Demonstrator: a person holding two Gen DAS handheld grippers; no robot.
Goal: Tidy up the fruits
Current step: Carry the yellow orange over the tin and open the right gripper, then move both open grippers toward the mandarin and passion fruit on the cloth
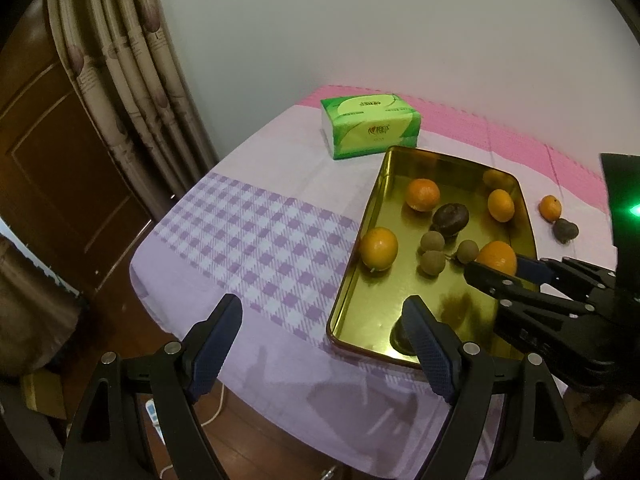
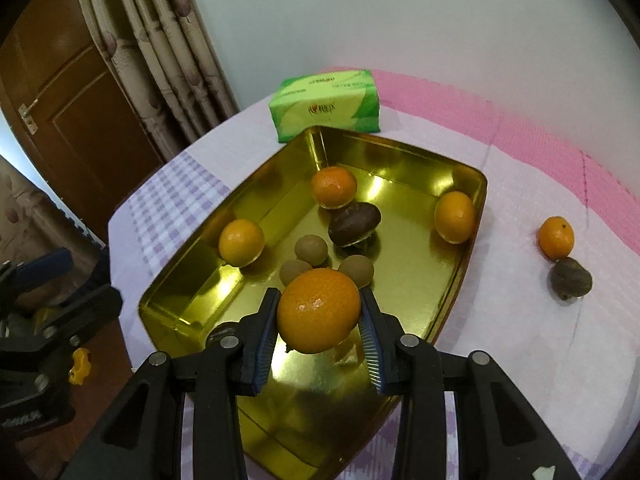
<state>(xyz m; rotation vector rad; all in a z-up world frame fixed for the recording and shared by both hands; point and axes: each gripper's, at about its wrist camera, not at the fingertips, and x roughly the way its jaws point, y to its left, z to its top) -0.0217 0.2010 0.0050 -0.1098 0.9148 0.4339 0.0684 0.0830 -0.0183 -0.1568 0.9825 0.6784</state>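
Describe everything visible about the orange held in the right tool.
The held orange is round, bright orange, with a glossy, dimpled peel and small highlights. The right tool clamps it between its two blue-padded fingers, one on each side. It hangs above the near part of the gold metal tray, not touching the floor, in front of three small brown round fruits. Its underside is hidden.

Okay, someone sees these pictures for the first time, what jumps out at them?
First the orange clamped in the right hand-held gripper, held above the near end of the shiny gold tray. The tray holds more oranges, small brown fruits and a dark one. Behind it sits a bright green tissue pack.
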